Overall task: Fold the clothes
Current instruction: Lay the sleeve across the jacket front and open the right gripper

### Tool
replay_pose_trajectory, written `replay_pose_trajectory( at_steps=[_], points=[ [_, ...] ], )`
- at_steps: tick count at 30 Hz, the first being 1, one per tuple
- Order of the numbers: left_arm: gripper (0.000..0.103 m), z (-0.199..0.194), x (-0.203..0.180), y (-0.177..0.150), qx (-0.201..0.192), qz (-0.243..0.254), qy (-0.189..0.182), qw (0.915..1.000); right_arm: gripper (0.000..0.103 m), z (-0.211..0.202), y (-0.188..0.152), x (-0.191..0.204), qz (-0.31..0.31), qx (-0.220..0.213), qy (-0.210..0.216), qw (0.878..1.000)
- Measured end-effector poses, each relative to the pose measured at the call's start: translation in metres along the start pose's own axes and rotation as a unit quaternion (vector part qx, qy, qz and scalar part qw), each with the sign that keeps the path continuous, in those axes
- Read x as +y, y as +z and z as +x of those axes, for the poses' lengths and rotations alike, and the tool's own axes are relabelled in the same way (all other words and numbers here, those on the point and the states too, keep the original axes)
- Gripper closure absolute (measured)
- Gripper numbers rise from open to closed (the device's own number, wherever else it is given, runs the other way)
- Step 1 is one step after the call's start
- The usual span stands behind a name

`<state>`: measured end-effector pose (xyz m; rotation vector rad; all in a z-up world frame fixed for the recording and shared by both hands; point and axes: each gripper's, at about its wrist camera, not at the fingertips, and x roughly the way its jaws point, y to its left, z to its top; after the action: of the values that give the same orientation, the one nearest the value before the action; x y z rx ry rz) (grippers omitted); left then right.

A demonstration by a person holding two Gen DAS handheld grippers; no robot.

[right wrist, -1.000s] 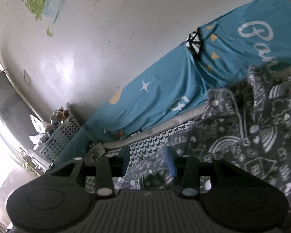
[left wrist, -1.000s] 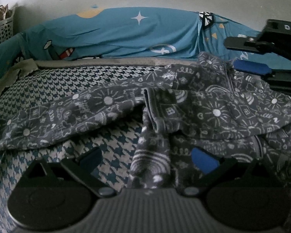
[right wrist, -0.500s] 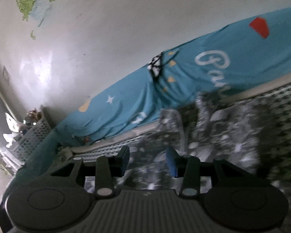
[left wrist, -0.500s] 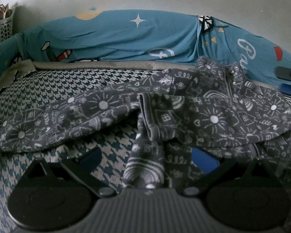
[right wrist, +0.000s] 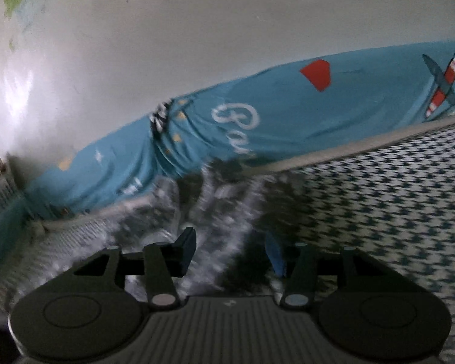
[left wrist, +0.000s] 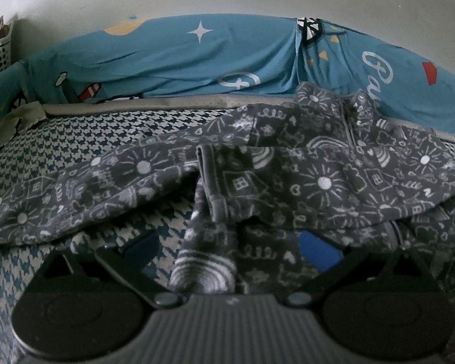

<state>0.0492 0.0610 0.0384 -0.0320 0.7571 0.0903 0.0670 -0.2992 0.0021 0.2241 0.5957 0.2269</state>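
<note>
White cursive lettering is seen on the blue sheet (left wrist: 173,60), cut off by the garment (left wrist: 318,176) in the left wrist view; "Pau" is roughly made out, the first letter uncertain. The same script on the sheet (right wrist: 288,127) is blurred in the right wrist view; about "Pa" is readable. No other text or numbers are legible.
</note>
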Motion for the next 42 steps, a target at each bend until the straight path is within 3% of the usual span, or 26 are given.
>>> replay_pose_trajectory(
  at_steps=[7,14,18,22,30,35,39,42],
  points=[
    [0.000,0.007,-0.002,0.001,0.001,-0.003,0.009,1.0000,0.037,0.011,-0.025,0.004,-0.075,0.041,-0.024,0.996],
    [0.000,0.008,-0.003,-0.001,0.006,-0.003,0.006,1.0000,0.034,0.042,-0.042,0.016,-0.109,0.065,-0.036,0.991],
    [0.000,0.009,-0.002,0.000,0.010,-0.007,0.002,0.9999,0.034,0.053,-0.042,0.017,-0.098,0.058,-0.047,0.992],
    [0.000,0.010,-0.004,-0.001,0.010,-0.001,0.001,1.0000,0.034,0.062,-0.037,0.014,-0.076,0.040,-0.084,0.993],
    [0.000,0.012,-0.003,0.000,0.012,-0.006,0.000,0.9999,0.034,0.048,-0.031,-0.028,0.023,0.015,-0.214,0.976],
    [0.000,0.013,-0.008,-0.001,0.011,0.001,0.005,0.9999,0.034,0.038,-0.036,-0.049,0.076,0.036,-0.212,0.974],
    [0.000,0.015,-0.008,-0.002,0.014,0.002,0.010,0.9999,0.033,0.034,-0.039,-0.044,0.057,0.062,-0.232,0.969],
    [0.000,0.013,-0.007,-0.002,0.014,-0.001,0.012,0.9998,0.033,0.025,-0.038,-0.048,0.072,0.057,-0.229,0.969]
  ],
)
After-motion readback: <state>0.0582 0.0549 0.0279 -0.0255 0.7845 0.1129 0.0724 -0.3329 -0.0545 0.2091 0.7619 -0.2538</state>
